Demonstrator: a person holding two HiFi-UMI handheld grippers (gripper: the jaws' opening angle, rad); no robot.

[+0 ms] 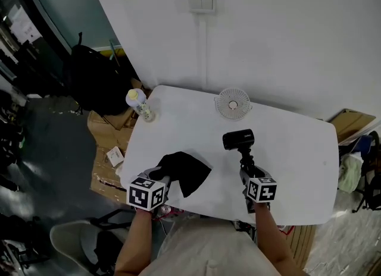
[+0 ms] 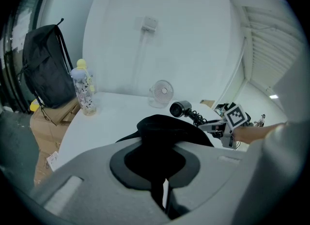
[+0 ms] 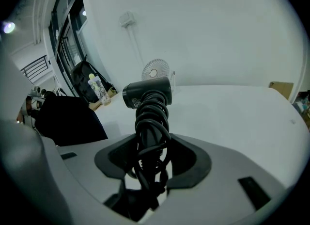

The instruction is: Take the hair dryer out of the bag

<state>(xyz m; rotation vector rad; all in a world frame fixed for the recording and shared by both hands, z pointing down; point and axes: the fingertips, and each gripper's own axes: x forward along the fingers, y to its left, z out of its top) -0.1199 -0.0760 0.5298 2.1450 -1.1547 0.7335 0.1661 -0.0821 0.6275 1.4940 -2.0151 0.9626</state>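
The black hair dryer (image 1: 239, 140) (image 3: 147, 94) is outside the bag, its handle wrapped in its coiled cord (image 3: 151, 132). My right gripper (image 1: 249, 176) (image 3: 145, 170) is shut on that cord-wrapped handle and holds the dryer just over the white table (image 1: 286, 150); the barrel points left in the head view. The black cloth bag (image 1: 184, 171) (image 2: 167, 129) lies limp on the table at the front left. My left gripper (image 1: 162, 181) (image 2: 163, 190) is shut on the bag's near edge. The left gripper view also shows the hair dryer (image 2: 181, 108) beyond the bag.
A small white desk fan (image 1: 233, 103) stands at the table's back edge. A patterned bottle with a yellow cap (image 1: 140, 104) is at the back left corner. Cardboard boxes (image 1: 107, 150) and a black backpack (image 2: 43, 69) sit on the floor to the left.
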